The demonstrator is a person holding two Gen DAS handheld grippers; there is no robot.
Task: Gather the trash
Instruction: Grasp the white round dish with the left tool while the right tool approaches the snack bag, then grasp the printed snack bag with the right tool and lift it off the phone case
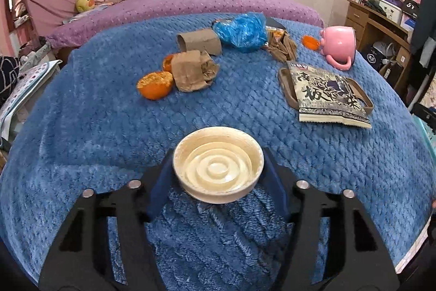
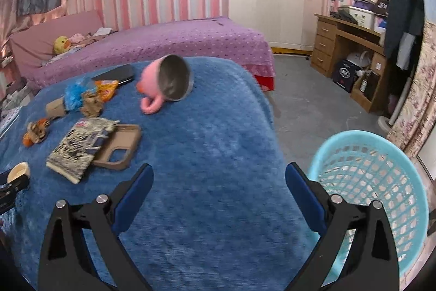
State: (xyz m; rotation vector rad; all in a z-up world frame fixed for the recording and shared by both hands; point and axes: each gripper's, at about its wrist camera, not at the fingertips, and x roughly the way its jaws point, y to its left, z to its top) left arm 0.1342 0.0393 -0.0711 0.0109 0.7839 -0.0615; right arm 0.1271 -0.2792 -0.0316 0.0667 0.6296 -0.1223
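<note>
On the blue blanket (image 1: 81, 127), upper frame, most trash still lies uncollected. Your left claw (image 1: 218, 171) pinches the cream lid (image 1: 218, 168); your right claw (image 2: 219, 195) gapes empty beside the seemingly empty basket (image 2: 381, 154), lower right.

i'm getting even, softish indoor light in both views, no hard glare. the blue blanket (image 1: 95, 132) is reading well lit w/ crisp texture in the left wrist view. a soft shadow is falling under the cream lid (image 1: 218, 171). fisheye is bending everything toward the edges, w/ black vignette eating the corners. right wrist view is smearing w/ motion blur: the pink mug (image 2: 166, 83) and the blanket weave are looking soft, and the teal basket (image 2: 376, 176) is staying a bit sharper.
</note>
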